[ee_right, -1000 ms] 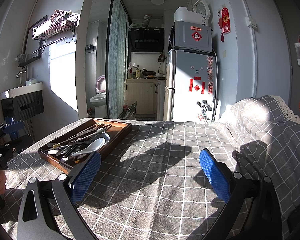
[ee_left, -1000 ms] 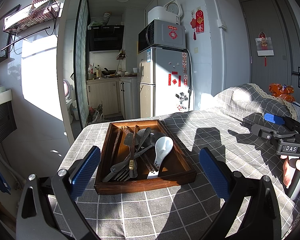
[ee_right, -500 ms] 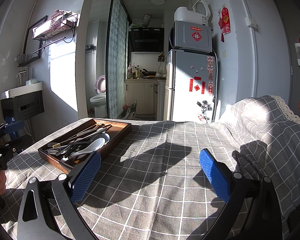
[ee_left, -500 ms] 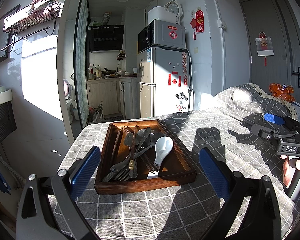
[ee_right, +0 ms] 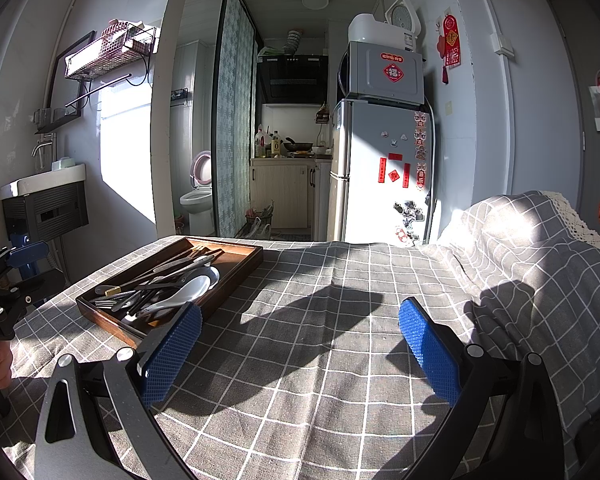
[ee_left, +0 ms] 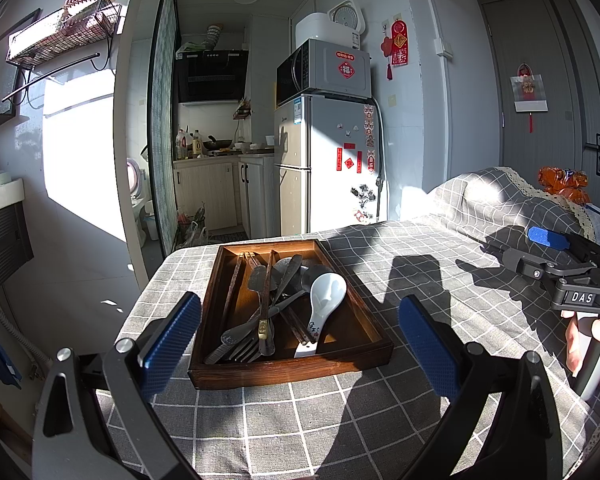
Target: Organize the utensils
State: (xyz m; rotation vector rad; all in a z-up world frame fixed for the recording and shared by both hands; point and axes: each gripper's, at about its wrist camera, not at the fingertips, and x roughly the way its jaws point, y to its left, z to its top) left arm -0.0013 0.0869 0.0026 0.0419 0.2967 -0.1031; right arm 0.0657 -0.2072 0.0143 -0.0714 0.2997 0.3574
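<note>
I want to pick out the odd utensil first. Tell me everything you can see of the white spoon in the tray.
The white spoon is a glossy, ceramic-looking soup spoon with a deep oval bowl and a short flat handle bearing small dark markings. It lies bowl up inside the wooden tray, toward the tray's right side in the left wrist view, handle end near the front wall. It rests among the metal cutlery and dark chopsticks, which cross beside its handle. Neither gripper touches it.
</note>
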